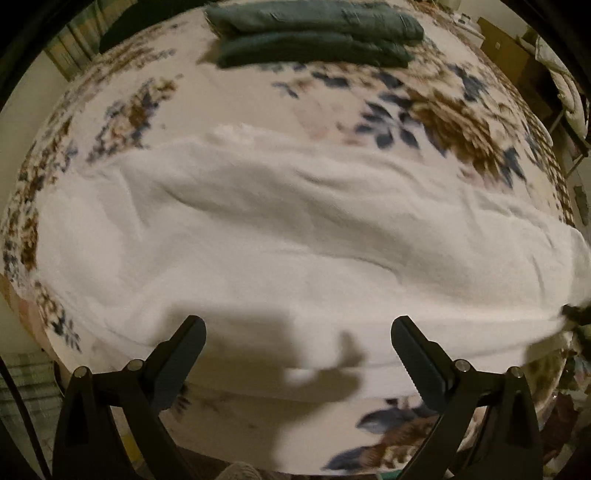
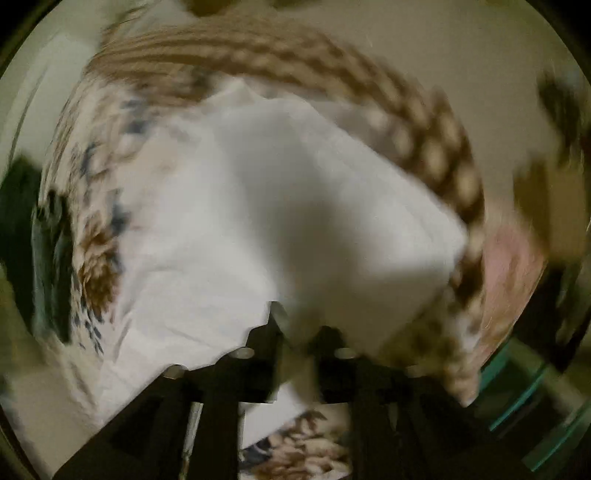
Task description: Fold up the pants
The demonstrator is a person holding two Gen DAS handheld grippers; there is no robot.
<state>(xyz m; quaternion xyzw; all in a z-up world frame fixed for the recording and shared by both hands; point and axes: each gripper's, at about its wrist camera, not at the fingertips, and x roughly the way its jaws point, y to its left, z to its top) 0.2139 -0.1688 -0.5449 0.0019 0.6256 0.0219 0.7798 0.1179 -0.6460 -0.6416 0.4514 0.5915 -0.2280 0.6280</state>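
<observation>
White pants (image 1: 280,236) lie spread across a floral bedspread (image 1: 443,107), running left to right. My left gripper (image 1: 297,339) is open and empty, its fingers hovering over the near edge of the pants. In the blurred right wrist view the right gripper (image 2: 299,332) is shut on a fold of the white pants (image 2: 295,206), with the cloth bunched between its fingers and lifted over the bed. The right gripper also shows as a dark blur at the right edge of the left wrist view (image 1: 576,314).
Two folded dark green garments (image 1: 314,33) lie stacked at the far side of the bed. Cardboard boxes (image 1: 506,48) and furniture stand beyond the bed at the right. The bedspread's brown checked border (image 2: 424,122) marks the bed edge.
</observation>
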